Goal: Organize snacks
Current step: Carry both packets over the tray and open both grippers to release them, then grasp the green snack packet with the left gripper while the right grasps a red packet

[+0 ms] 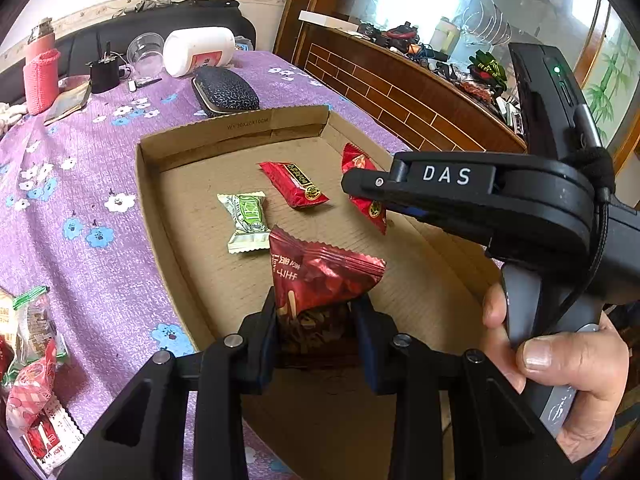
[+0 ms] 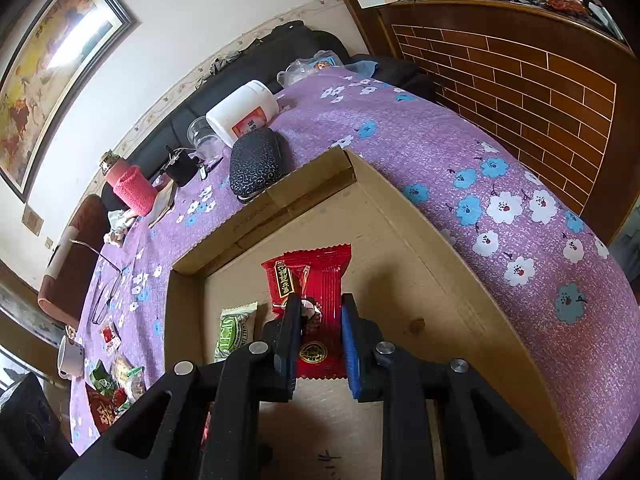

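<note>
My left gripper [image 1: 316, 308] is shut on the lower end of a dark red snack packet [image 1: 324, 276], held upright over the near part of a shallow cardboard box [image 1: 232, 132]. My right gripper [image 1: 360, 188] reaches in from the right, shut on a bright red packet [image 1: 366, 204] that hangs tilted above the box floor. In the right wrist view that packet [image 2: 324, 276] sits between the fingers of the right gripper [image 2: 320, 304]. On the box [image 2: 280, 204] floor lie a green packet [image 1: 246, 220] [image 2: 236, 330] and another red packet [image 1: 296, 184] [image 2: 282, 280].
The box rests on a purple flowered cloth [image 1: 80, 184]. Behind it are a dark glasses case [image 1: 226, 90], a white jar [image 1: 198, 50], a clear cup [image 1: 145, 54] and a pink knitted sleeve [image 1: 40, 80]. Several loose snacks [image 1: 32, 340] lie at the left. A wooden counter [image 1: 400, 92] stands at the right.
</note>
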